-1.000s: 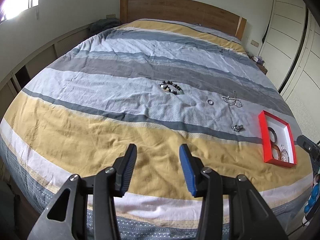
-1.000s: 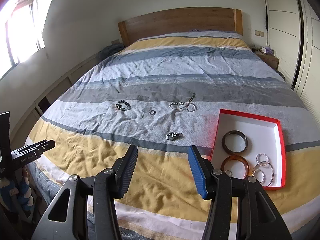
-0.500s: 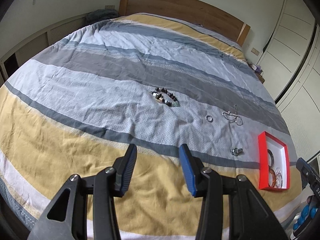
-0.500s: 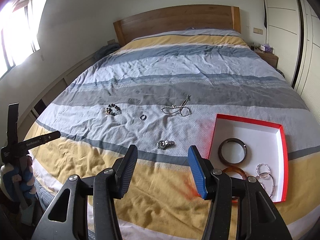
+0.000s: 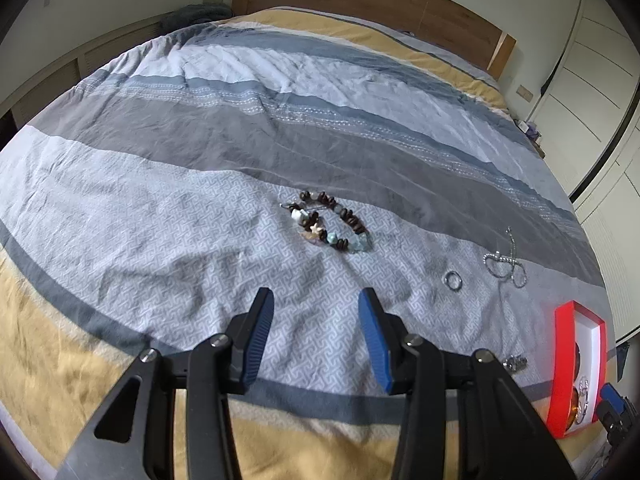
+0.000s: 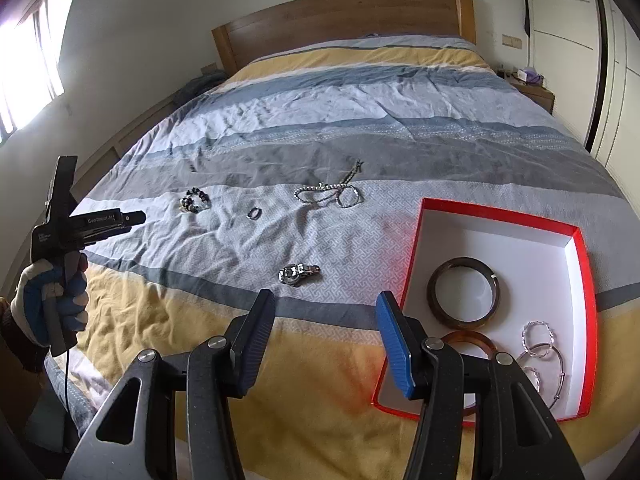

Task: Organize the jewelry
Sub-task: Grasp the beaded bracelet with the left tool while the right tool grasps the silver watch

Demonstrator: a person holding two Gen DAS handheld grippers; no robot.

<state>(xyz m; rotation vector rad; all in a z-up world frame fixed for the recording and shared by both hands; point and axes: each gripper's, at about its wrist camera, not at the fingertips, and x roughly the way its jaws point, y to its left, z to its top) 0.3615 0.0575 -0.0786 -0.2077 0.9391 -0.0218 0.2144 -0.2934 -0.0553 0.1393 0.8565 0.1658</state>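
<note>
Red box (image 6: 576, 240) holds two bangles (image 6: 464, 292) (four pieces on bedspread (image 6: 360, 100)).

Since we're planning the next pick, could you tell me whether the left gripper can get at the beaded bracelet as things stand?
Probably yes: the left gripper is open and empty, the beaded bracelet lies just ahead on the bedspread, and nothing lies between them.

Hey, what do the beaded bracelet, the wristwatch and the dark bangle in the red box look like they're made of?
Beaded bracelet: apparently dark wooden beads mixed with pale blue-green stone or glass ones, matte against glossy.
Wristwatch: probably polished metal; silvery case and link band catch the light.
Dark bangle: brown, smooth and shiny, possibly resin, horn or lacquered wood; the look leaves it open.
</note>
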